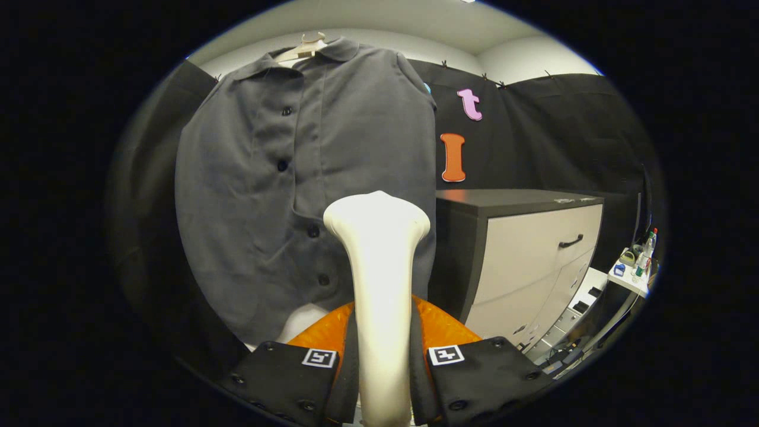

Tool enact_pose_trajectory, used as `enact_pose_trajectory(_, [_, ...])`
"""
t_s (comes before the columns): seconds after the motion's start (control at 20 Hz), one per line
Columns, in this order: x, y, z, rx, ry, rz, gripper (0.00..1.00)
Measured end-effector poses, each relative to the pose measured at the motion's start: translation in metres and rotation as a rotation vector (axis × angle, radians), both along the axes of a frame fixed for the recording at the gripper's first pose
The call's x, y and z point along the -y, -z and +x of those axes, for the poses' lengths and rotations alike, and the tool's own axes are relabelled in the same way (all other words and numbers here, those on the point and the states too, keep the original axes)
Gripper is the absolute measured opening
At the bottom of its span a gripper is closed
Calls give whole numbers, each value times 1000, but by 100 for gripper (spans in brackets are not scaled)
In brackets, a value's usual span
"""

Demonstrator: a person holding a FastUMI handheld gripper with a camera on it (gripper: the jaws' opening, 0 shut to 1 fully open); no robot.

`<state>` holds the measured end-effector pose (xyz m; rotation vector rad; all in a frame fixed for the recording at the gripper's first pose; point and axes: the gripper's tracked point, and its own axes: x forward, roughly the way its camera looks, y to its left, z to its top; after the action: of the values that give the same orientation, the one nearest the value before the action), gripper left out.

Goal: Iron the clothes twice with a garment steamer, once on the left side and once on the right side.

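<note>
The gripper [384, 379] is clamped on the white garment steamer's [379, 273] handle, its head close before the hanging grey button-up shirt [249, 178].

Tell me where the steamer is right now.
In the gripper view, the white steamer is clamped between the gripper fingers, its head just before the hanging grey shirt.

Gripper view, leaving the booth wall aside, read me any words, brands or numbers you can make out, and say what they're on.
No readable words or numbers.
Square markers on the hand-held gripper, shut on the garment steamer: black-and-white patterns, not text.
Bottles beyond the cabinet: labels too small to read.
Shirt and cabinet: no print visible.
</note>
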<state>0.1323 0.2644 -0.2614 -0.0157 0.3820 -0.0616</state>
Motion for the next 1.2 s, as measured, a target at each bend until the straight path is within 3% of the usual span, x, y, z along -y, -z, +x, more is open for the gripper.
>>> enact_pose_trajectory(0.25, [-41,-107,28,194,-104,33,43])
enact_pose_trajectory(0.55, [-84,-188,40,326,-203,91,42])
enact_pose_trajectory(1.0, [-143,-225,89,339,-262,165,42])
enact_pose_trajectory(1.2, [-165,-211,111,318,-285,162,42])
